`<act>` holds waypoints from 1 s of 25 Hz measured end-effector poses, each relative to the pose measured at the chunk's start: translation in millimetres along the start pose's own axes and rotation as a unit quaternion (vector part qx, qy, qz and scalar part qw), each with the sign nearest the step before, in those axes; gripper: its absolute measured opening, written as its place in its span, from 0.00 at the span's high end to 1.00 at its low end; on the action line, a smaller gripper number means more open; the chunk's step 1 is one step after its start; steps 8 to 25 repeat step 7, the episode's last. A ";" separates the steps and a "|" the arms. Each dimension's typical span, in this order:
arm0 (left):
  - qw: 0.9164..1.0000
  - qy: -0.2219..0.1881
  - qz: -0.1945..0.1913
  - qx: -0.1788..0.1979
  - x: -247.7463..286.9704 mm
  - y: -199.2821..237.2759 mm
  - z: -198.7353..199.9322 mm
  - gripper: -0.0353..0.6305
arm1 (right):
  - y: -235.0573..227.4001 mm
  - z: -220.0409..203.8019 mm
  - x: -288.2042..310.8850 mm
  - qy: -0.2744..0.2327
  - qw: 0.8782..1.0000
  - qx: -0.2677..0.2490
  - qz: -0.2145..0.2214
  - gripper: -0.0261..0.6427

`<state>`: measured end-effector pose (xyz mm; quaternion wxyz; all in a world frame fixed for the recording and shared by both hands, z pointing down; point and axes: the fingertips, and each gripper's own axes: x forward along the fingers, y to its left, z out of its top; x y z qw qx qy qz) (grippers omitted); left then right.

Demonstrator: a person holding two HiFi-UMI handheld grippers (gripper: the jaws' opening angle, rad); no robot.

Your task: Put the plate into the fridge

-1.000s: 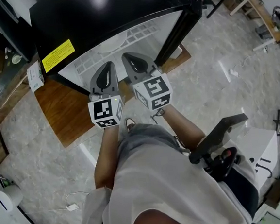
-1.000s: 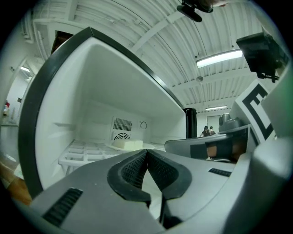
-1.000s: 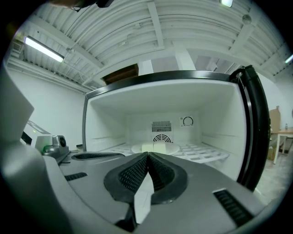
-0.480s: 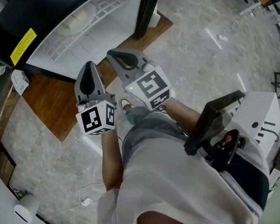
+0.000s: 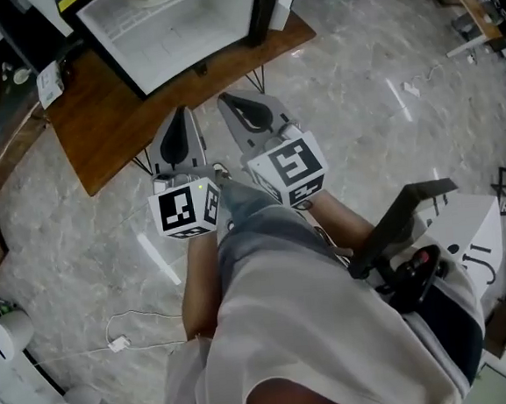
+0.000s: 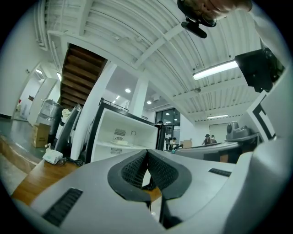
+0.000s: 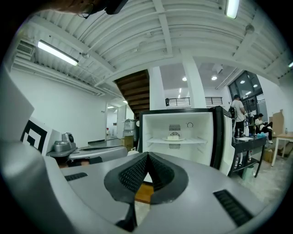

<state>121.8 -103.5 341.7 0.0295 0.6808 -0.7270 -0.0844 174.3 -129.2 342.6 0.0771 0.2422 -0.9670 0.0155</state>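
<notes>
The small fridge (image 5: 176,32) stands open on a low wooden board (image 5: 96,122) at the top of the head view. A white plate (image 7: 174,137) with a pale block on it rests on the fridge's shelf, and the plate (image 6: 120,142) is also seen from the left gripper view. My left gripper (image 5: 179,128) and right gripper (image 5: 247,109) are held side by side above the marble floor, short of the board and pointing toward the fridge. Both are shut, pads together, with nothing between them.
The fridge's black door (image 7: 224,137) hangs open on the right. A black-and-white machine (image 5: 417,261) stands close on my right. A white cable and plug (image 5: 117,343) lie on the floor at the left. People (image 7: 238,116) stand far behind the fridge.
The fridge has slid toward the top of the head view and both grippers now sit farther back from it, over the floor. Both stay shut and empty.
</notes>
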 end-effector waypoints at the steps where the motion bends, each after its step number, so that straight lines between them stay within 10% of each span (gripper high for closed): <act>1: 1.000 -0.001 -0.001 0.002 -19.5 -8.4 0.9 0.92 | 13.0 -2.5 -16.6 -0.002 1.000 0.000 0.002 0.94; 7: 1.000 0.008 -0.008 0.001 -128.6 -52.2 -9.5 0.92 | 80.1 -29.1 -107.5 0.003 1.000 0.006 0.001 0.94; 25: 1.000 0.008 -0.008 0.001 -128.6 -52.2 -9.5 0.92 | 80.1 -29.1 -107.5 0.003 1.000 0.006 0.001 0.94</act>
